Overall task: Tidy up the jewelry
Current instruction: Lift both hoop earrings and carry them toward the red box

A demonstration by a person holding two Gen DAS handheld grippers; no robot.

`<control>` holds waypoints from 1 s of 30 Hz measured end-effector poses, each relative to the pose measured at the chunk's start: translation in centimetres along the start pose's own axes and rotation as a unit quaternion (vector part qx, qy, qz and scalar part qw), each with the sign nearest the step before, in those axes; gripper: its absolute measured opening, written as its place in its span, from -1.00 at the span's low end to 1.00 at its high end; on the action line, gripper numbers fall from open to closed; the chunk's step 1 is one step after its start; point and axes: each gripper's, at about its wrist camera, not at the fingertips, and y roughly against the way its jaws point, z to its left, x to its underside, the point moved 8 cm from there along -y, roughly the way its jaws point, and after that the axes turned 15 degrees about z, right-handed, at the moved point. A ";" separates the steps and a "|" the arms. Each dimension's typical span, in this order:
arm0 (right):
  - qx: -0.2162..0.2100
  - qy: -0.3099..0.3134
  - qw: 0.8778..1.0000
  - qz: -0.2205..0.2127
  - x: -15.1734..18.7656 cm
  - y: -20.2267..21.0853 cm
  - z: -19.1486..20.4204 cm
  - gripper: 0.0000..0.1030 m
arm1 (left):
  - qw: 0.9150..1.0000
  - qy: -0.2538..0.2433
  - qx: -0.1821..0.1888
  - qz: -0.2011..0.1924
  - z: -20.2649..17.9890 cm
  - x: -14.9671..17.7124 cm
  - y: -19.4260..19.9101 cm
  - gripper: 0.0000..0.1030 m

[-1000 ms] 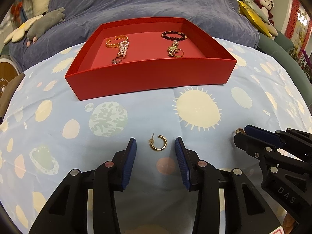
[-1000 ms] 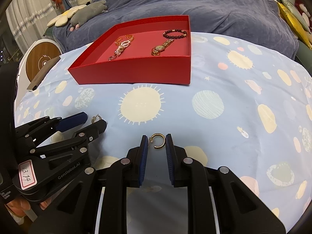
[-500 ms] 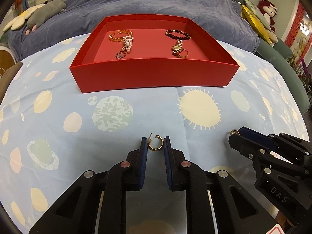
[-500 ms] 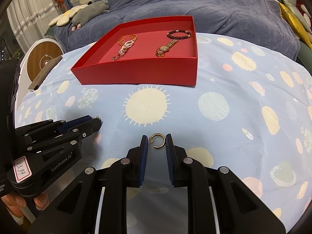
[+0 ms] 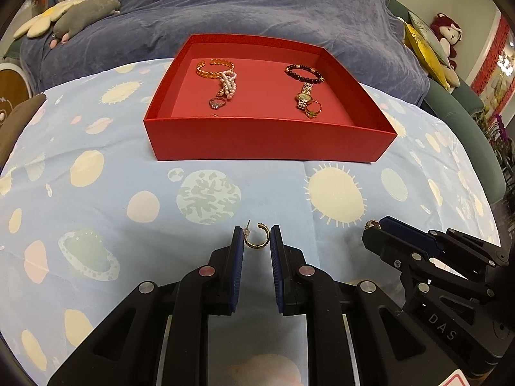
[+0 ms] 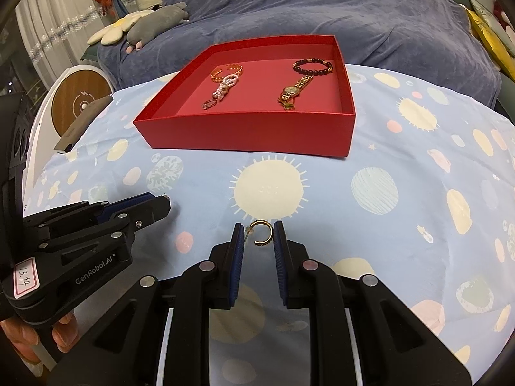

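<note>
My left gripper [image 5: 257,239] is shut on a gold hoop earring [image 5: 257,240] and holds it above the cloth. My right gripper [image 6: 258,234] is shut on a second gold hoop earring [image 6: 263,232], also lifted. Each gripper shows in the other's view, the right one [image 5: 373,228] and the left one [image 6: 162,202]. A red tray [image 5: 267,141] stands ahead. It holds a gold bangle [image 5: 214,67], a pearl strand [image 5: 228,83], a ring [image 5: 216,103], a dark bead bracelet [image 5: 304,72], a gold watch [image 5: 304,96] and another ring [image 5: 313,109].
The table wears a light blue cloth [image 5: 96,193] with sun and planet prints. A blue-covered sofa [image 5: 241,9] with plush toys [image 5: 74,16] lies behind the tray. A round wooden-faced device [image 6: 80,99] stands at the left edge.
Both grippers have risen and moved toward the tray with their earrings. The left gripper closed on its earring a second ago; the right stayed shut.
</note>
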 end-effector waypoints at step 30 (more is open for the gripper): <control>-0.030 -0.039 0.999 -0.014 -2.9 0.5 0.5 -0.65 | 0.999 0.012 -0.030 -0.029 1.8 -1.9 1.5 -0.73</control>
